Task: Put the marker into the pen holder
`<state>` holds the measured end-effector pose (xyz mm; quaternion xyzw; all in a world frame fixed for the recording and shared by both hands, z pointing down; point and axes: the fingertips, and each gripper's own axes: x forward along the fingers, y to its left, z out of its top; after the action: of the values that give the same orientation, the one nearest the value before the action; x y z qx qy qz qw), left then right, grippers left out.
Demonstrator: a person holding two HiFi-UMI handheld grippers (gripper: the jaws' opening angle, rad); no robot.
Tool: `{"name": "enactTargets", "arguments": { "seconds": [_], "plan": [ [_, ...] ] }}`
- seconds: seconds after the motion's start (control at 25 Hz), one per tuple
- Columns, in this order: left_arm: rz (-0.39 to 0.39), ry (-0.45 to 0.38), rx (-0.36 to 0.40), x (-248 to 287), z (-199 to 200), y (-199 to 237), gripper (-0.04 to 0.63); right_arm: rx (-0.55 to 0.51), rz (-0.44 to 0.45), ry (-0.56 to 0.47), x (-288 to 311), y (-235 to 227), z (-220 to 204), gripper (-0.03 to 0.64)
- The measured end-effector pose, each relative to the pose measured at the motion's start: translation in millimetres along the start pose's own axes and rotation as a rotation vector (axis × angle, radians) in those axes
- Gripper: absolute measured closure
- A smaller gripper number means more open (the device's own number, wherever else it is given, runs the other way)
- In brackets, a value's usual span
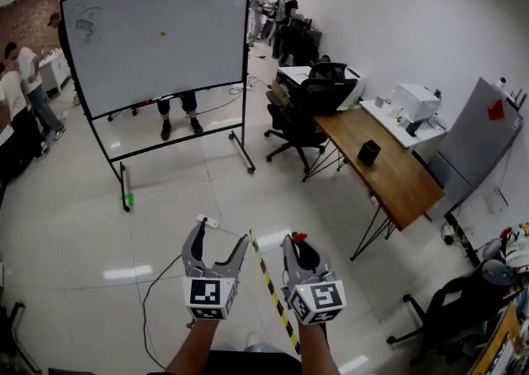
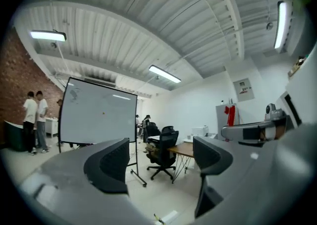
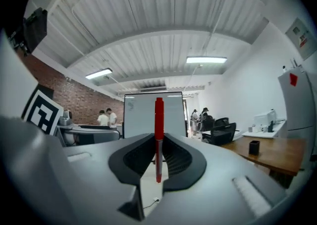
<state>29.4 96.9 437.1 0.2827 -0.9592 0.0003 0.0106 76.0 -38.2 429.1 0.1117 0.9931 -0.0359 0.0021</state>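
A red marker (image 3: pixel 159 120) stands upright between the jaws of my right gripper (image 3: pixel 158 157), which is shut on it. In the head view its red end (image 1: pixel 299 238) pokes out of the right gripper (image 1: pixel 295 249), held low in front of me. The black pen holder (image 1: pixel 369 152) sits on the wooden desk (image 1: pixel 405 179) far ahead to the right, and shows small in the right gripper view as the pen holder (image 3: pixel 254 147). My left gripper (image 1: pixel 216 245) hangs beside the right one, open, with nothing between its jaws (image 2: pixel 161 162).
A rolling whiteboard (image 1: pixel 157 35) stands ahead on the left. Black office chairs (image 1: pixel 310 109) sit at the desk's far end. A printer (image 1: pixel 416 103) rests on a white table. A cable and yellow-black tape (image 1: pixel 269 282) lie on the floor. People stand at the left and at the back.
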Motion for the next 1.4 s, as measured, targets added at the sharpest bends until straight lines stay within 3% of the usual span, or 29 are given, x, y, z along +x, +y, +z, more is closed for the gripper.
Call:
{"name": "enactTargets", "arguments": {
  "seconds": [0.24,0.48,0.96,1.4],
  "plan": [
    [0.203,0.025,0.006,-19,-8,64,0.190,0.038,0.199,0.031,59,40,-16,0.566],
    [0.295,0.021,-0.002,-16,-11,113,0.190,0.041,0.296,0.049,107,72,-29,0.566],
    [0.283,-0.028,-0.002,80,1,224,0.190,-0.001,0.275,0.021,252,78,-18,0.566],
    [0.230,-0.004,-0.036,156,-12,312,0.190,-0.031,0.245,0.052,361,88,-22,0.566]
  ]
}}
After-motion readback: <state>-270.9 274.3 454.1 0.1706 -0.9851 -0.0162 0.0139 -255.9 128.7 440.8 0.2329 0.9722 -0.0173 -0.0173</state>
